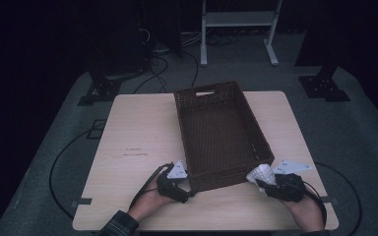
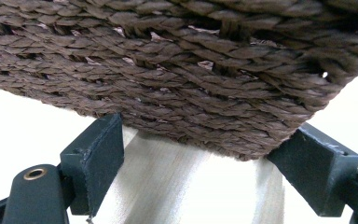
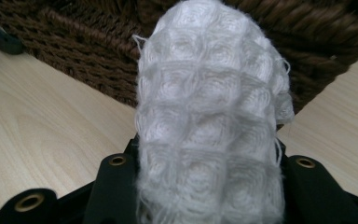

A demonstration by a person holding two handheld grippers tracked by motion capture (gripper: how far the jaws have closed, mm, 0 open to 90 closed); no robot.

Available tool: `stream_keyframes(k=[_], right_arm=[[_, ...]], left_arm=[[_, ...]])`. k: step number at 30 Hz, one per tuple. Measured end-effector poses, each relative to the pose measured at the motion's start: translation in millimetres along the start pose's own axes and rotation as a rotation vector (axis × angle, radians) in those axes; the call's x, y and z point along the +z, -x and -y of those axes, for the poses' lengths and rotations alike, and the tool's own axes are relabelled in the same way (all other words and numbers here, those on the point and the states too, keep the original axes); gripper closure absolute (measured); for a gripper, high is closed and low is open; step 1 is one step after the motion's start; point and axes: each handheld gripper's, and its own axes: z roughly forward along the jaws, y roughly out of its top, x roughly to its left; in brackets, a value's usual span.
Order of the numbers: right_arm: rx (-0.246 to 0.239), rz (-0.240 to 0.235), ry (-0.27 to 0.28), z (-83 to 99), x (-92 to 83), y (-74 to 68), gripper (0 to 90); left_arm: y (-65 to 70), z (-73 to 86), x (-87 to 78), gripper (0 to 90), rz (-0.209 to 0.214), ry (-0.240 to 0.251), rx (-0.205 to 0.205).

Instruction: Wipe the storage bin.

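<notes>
We are bracing the basket [image 1: 220,135], centre frame on the bench [image 1: 138,142], with the left tool [image 2: 200,161] spread wide around its lower-left corner, while the right tool [image 1: 265,184] is clamping the white cloth [image 3: 209,135] at lower right, ready for dropping in.

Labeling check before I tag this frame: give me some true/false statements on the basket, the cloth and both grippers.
1. The right gripper holds a white waffle-knit cloth. True.
2. The cloth lies inside the brown wicker basket. False: it is outside, at the basket's near right corner.
3. The left gripper is at the basket's near left corner. True.
4. The left gripper clamps the cloth. False: its jaws stand apart, straddling the basket's corner.
5. The basket stands on the floor. False: it stands on the wooden table.
</notes>
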Motion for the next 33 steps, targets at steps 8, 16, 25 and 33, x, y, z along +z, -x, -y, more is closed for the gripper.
stream_keyframes(k=[8, 16, 25, 33], right_arm=[[0.003, -0.017, -0.041, 6.2, 13.8, -1.5, 54.7], [-0.006, -0.037, -0.099, 10.7, 30.5, -5.0, 54.7], [-0.011, -0.036, -0.104, 10.1, 30.6, -6.8, 54.7], [-0.02, -0.03, -0.062, 2.9, 18.8, -10.2, 54.7]], left_arm=[[0.1, 0.0, 0.0, 17.4, 0.0, 0.0, 0.0], [0.1, 0.0, 0.0, 17.4, 0.0, 0.0, 0.0], [0.1, 0.0, 0.0, 17.4, 0.0, 0.0, -0.001], [0.1, 0.0, 0.0, 17.4, 0.0, 0.0, -0.001]])
